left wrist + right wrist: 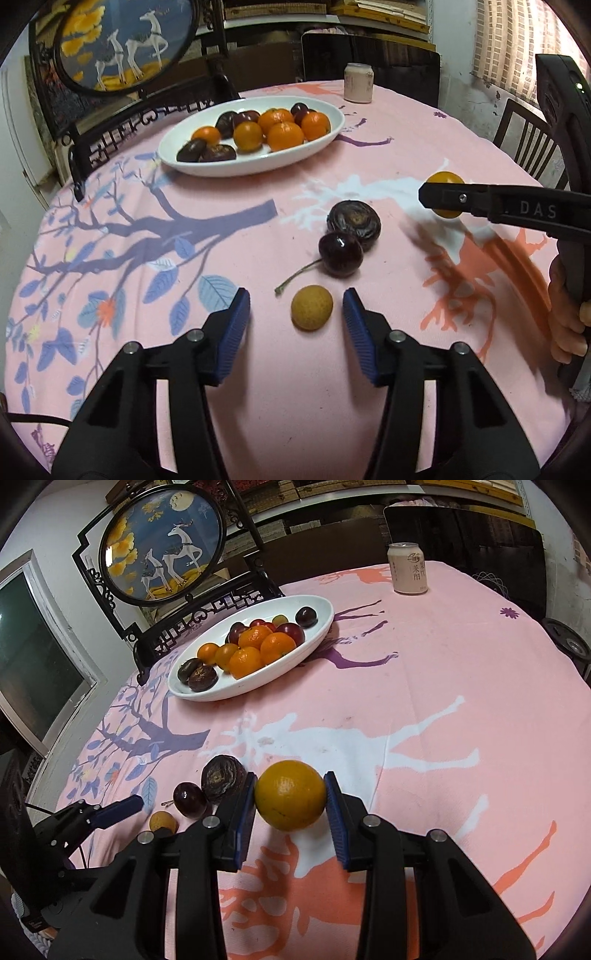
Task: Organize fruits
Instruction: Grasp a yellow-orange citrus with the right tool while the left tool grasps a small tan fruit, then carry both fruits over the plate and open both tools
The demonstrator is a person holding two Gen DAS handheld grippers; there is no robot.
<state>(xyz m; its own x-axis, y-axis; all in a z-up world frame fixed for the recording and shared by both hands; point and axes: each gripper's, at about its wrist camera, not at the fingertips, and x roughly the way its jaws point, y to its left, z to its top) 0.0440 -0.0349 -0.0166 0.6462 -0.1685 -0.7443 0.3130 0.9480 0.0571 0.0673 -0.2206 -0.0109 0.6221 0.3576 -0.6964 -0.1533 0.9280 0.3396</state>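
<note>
Round table under a pink deer-and-branch tablecloth (424,709), bearing a white oval dish (325,622) of fruit, a drink can (408,568), a wrinkled dark fruit (354,220) touching a cherry (340,254), a small tan fruit (312,307) nearby

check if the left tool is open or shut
Open: the left tool has its blue pads apart, either side of the small round tan fruit, not touching it.

Loose fruit near, filled dish at 11 o'clock

An orange (290,794) sits clamped in blue pads. A glossy dark cherry (340,255) with stem touches a wrinkled dark fruit (354,220); a small tan longan (312,307) lies just beside. The white oval dish (207,166) holds oranges and dark fruits.
</note>
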